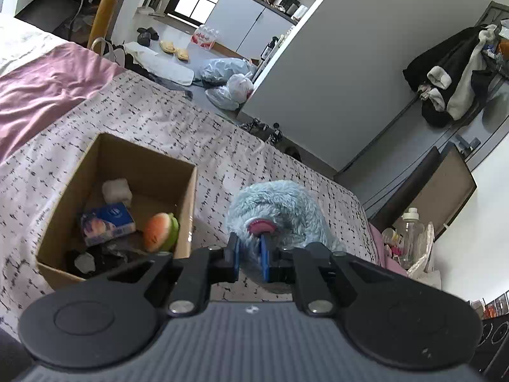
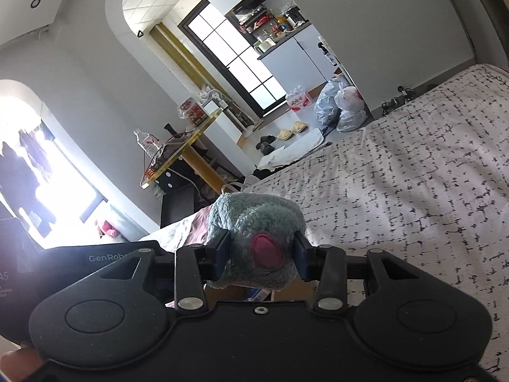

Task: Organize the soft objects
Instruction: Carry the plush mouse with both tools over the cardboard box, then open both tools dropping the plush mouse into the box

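A fluffy light-blue plush toy (image 1: 280, 210) with pink patches is held above the patterned bed. My left gripper (image 1: 249, 254) is shut on one end of it, just right of an open cardboard box (image 1: 187, 197). The box holds a watermelon-slice plush (image 1: 159, 232), a blue tissue pack (image 1: 106, 226), a white soft lump (image 1: 117, 191) and dark items. In the right wrist view my right gripper (image 2: 261, 256) is shut on the same blue plush (image 2: 251, 216), with a pink patch (image 2: 266, 251) facing the camera. A strip of cardboard box (image 2: 222, 293) shows below it.
The bed (image 2: 413, 175) has a white cover with black marks and a pink blanket (image 1: 41, 82). Plastic bags (image 1: 229, 79), slippers and a mat lie on the floor beyond. A yellow round table (image 2: 187, 146) stands by the bed. Bottles (image 1: 410, 235) sit beside the bed's right edge.
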Tool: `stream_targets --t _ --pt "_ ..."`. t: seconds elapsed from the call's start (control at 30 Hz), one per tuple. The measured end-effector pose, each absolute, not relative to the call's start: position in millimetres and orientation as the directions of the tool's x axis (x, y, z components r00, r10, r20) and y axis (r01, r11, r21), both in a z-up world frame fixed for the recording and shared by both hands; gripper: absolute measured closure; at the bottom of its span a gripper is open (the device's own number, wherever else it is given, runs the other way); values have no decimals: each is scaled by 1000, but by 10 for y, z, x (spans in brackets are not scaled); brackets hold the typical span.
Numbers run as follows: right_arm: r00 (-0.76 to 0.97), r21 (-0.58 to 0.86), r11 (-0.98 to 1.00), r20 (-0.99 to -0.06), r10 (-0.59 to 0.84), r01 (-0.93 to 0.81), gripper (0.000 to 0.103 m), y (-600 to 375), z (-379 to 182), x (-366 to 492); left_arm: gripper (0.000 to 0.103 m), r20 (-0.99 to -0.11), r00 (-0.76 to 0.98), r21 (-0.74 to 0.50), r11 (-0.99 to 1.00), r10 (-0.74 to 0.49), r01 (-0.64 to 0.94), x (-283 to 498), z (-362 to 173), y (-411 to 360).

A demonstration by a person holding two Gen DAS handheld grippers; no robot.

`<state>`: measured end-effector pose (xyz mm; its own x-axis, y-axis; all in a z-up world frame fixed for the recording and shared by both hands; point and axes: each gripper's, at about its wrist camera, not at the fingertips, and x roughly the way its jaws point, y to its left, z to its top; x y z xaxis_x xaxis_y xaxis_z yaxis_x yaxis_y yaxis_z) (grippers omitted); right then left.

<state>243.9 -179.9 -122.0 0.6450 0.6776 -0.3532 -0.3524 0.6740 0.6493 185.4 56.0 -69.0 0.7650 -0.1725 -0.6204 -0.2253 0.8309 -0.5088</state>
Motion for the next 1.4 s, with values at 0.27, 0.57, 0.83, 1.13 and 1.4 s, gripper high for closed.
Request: stream_targets --t 0.27,0.57,0.83,1.13,1.4 --pt "632 624 690 -377 677 -367 61 -1458 -1130 2435 91 -609 776 -532 809 -161 -250 1818 -692 890" --pt "613 596 706 -408 677 -383 61 -1066 -1016 2519 91 -620 767 -549 791 -168 -270 1895 -673 1302" --pt "581 595 709 -444 682 -378 60 -764 -1075 2651 91 -650 744 -544 778 -154 -314 1965 -760 1587" --pt "541 579 736 -517 663 -350 60 -487 -1236 2799 91 -703 693 -538 757 -160 -370 2151 -996 1827" --pt "527 547 786 -595 607 -288 59 -428 -1401 2998 91 -738 646 -544 739 -197 -397 2427 -1226 1866"
